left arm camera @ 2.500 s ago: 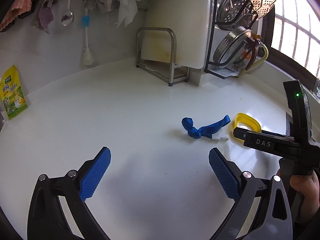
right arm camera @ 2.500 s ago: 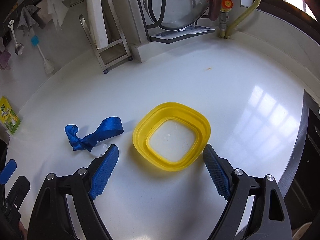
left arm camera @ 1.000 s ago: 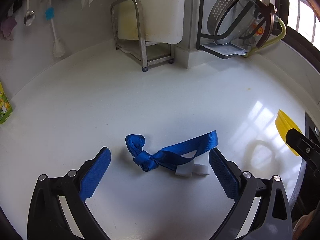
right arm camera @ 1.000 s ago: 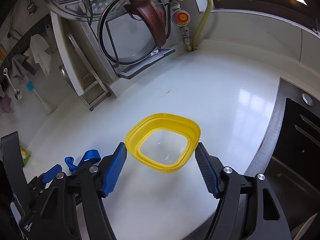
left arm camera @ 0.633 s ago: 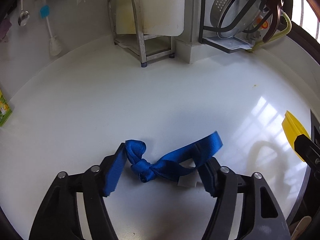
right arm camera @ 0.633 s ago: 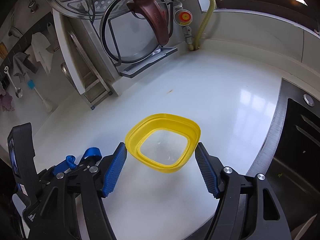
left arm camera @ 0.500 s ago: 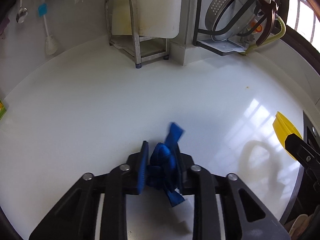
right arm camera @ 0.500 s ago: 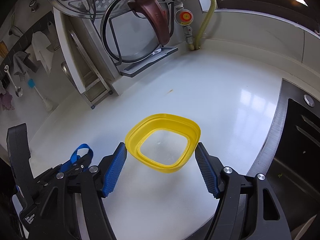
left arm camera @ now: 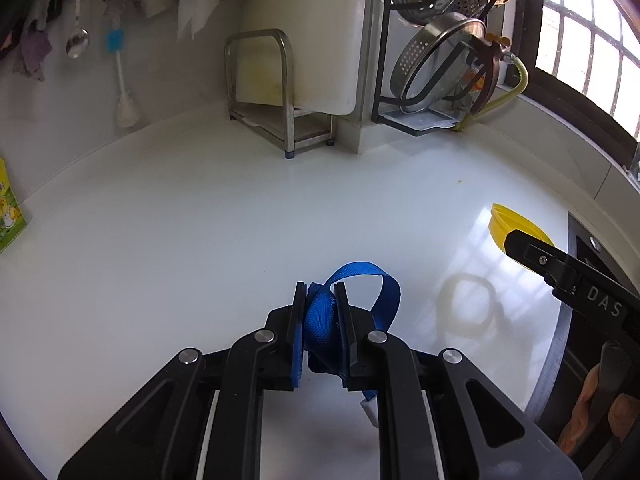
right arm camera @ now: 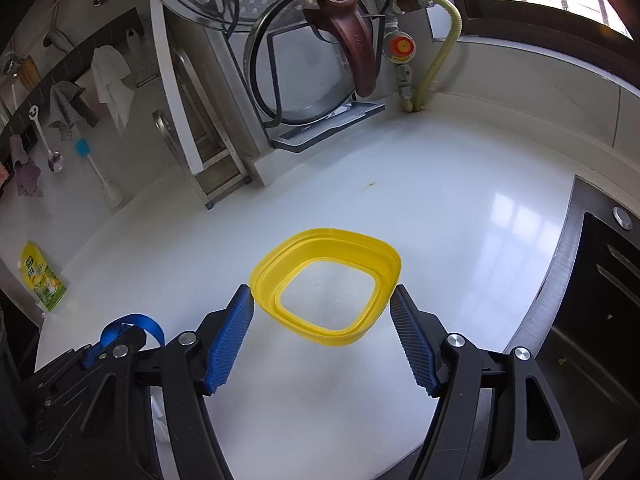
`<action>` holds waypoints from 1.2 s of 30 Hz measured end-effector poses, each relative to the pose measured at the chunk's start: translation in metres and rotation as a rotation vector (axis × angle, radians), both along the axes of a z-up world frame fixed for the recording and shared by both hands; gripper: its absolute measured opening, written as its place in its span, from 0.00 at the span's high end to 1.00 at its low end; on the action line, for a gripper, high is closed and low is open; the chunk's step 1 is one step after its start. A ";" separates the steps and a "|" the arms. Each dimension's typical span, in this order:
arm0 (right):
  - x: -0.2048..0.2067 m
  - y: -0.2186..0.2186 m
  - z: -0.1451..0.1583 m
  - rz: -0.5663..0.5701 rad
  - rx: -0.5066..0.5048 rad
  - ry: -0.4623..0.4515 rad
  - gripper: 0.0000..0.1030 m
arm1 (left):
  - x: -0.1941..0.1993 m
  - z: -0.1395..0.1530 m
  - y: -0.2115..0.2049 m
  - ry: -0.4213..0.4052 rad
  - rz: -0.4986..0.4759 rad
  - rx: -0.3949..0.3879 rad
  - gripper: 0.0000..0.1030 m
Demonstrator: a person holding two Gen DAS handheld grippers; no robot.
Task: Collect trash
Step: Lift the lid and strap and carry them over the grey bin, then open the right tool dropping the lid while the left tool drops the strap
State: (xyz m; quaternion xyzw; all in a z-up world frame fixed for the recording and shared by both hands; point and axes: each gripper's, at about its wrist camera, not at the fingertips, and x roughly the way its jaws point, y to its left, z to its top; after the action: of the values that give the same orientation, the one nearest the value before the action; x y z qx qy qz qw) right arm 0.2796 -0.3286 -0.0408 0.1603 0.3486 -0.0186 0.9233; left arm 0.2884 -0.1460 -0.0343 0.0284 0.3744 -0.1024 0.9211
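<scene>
blue woven strap [left arm camera: 352, 304]; yellow ring [right arm camera: 326, 284]; white counter [left arm camera: 200, 220]; blue ribbed pads [right arm camera: 230, 344] on black gripper arms; green-yellow packet [right arm camera: 42, 282]; brown lid handle [right arm camera: 354, 42].

Counts: one blue strap [left arm camera: 320, 316], knotted, pinched in the left gripper [left arm camera: 320, 308]; one yellow ring-shaped frame [right arm camera: 326, 284] clamped between the fingers of the right gripper [right arm camera: 322, 308]. Two grippers total. One white counter [left arm camera: 200, 220]. One green-yellow packet [right arm camera: 42, 278] at 9 o'clock. One hanging spoon [left arm camera: 77, 40] and one blue-headed brush [left arm camera: 120, 76] at 11. One cutting board [left arm camera: 304, 32] at 12. One pot lid [right arm camera: 312, 68] in rack at 12.
</scene>
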 end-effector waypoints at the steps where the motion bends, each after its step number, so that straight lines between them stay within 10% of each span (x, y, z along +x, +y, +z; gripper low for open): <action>1: -0.003 0.003 0.002 0.008 0.000 -0.006 0.34 | -0.007 0.002 0.005 -0.006 0.001 0.004 0.87; 36: -0.336 0.127 -0.005 0.126 0.012 -0.084 0.34 | -0.286 -0.010 0.103 -0.031 0.011 0.019 0.87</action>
State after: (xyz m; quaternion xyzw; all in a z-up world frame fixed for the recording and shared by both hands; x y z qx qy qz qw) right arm -0.0562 -0.2012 -0.0454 0.1443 0.3190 0.0482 0.9355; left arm 0.0024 -0.0432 -0.0446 0.0368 0.3612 -0.0933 0.9271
